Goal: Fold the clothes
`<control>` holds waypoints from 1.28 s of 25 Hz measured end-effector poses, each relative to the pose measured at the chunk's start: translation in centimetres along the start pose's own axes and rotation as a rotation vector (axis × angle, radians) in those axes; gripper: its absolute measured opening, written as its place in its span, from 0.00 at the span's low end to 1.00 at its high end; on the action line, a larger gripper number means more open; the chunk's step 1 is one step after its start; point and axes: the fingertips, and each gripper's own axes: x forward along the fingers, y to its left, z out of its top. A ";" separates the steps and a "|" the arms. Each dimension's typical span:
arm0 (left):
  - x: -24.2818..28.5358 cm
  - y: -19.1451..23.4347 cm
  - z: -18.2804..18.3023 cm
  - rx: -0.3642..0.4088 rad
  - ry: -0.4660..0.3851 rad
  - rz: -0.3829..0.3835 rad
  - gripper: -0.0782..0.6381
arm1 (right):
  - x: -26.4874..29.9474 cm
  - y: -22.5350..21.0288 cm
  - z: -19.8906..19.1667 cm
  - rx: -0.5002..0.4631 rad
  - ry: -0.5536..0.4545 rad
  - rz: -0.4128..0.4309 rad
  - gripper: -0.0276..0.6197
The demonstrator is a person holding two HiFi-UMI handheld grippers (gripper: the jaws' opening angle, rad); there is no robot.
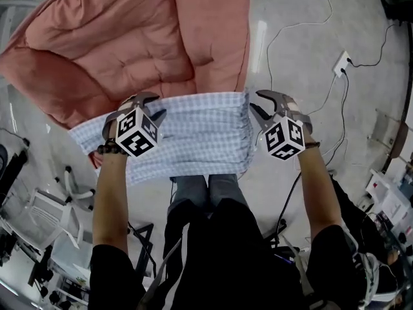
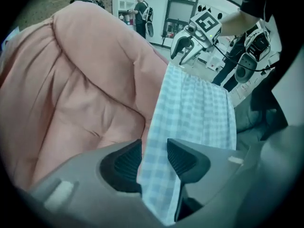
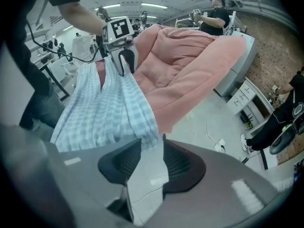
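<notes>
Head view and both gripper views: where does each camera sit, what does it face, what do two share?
Head view: on head, facing steeply down at checked cloth and pink quilt; forearms, legs show.
Left gripper view: along left gripper jaws holding cloth; right gripper opposite.
Right gripper view: mirrored, toward left gripper.
Shared: cloth, quilt.

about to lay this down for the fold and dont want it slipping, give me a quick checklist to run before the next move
1. left gripper grip on the checked garment: ok, cloth runs deep between its jaws.
2. right gripper grip: not ok, only the cloth's edge sits at the jaw tips, floor shows between them.
3. top edge straight between the grippers: ok.
4. garment clear of the pink quilt: cannot tell, their edges meet in the head view.
5. lower hem off the floor: cannot tell.
</notes>
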 end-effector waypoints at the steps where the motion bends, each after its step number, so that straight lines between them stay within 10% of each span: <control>1: 0.1 0.0 -0.2 -0.006 0.006 -0.006 0.36 | 0.4 -0.1 -0.3 -0.019 0.011 0.019 0.28; 20: 2.5 -1.5 -1.9 -0.009 0.065 -0.116 0.42 | 6.4 0.9 -1.2 -0.282 0.123 0.342 0.33; 26: 2.8 -1.9 -2.4 -0.026 0.061 -0.122 0.39 | 6.3 1.8 -1.4 -0.254 0.109 0.348 0.22; 32: 2.4 -1.9 -2.5 -0.022 0.056 -0.057 0.15 | 5.5 1.1 -2.0 -0.228 0.102 0.250 0.11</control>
